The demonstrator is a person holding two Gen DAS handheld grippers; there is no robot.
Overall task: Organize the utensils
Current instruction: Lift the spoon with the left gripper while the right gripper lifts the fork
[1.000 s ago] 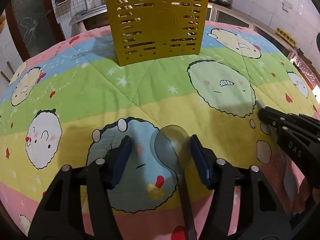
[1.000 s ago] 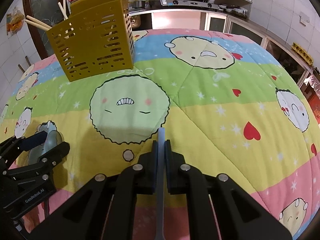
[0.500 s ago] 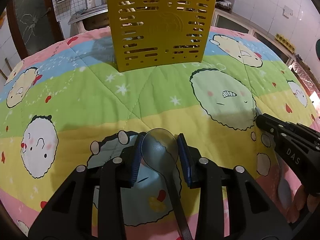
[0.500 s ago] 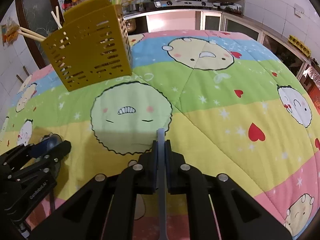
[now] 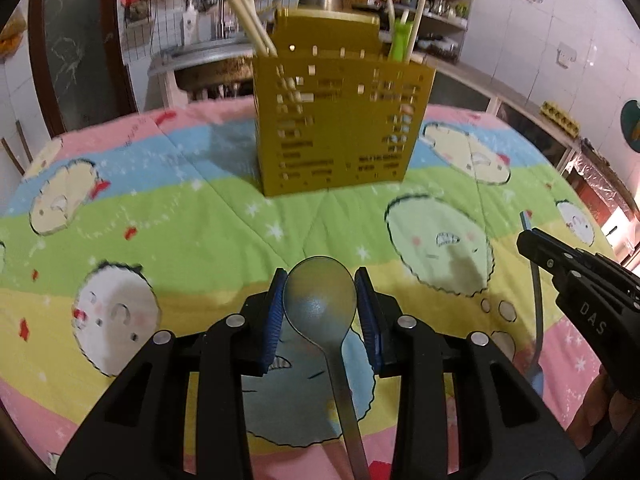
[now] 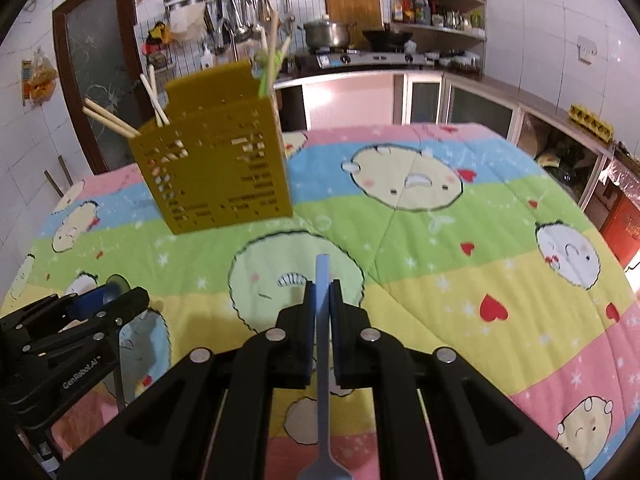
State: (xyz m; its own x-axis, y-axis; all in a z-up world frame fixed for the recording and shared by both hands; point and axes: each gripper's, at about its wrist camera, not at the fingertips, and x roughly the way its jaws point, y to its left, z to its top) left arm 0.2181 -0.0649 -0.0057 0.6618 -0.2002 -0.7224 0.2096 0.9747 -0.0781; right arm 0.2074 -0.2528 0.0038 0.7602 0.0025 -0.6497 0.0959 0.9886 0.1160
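we log the cartoon quilt (image 5: 168, 216) over the table, with the yellow utensil caddy (image 5: 340, 128) standing upright on it as our landmark. chopsticks (image 5: 246, 16) and a green utensil (image 5: 398, 42) stand in the caddy. the left gripper (image 5: 320, 308), well in front of the caddy, is clamped on the bowl of a grey spoon (image 5: 320, 300), its handle running back toward the camera. the right gripper (image 6: 322, 296), in front of and to the right of the caddy, pinches the blue handle of a utensil (image 6: 322, 320), tip pointing forward; its working end is cut off low in view.
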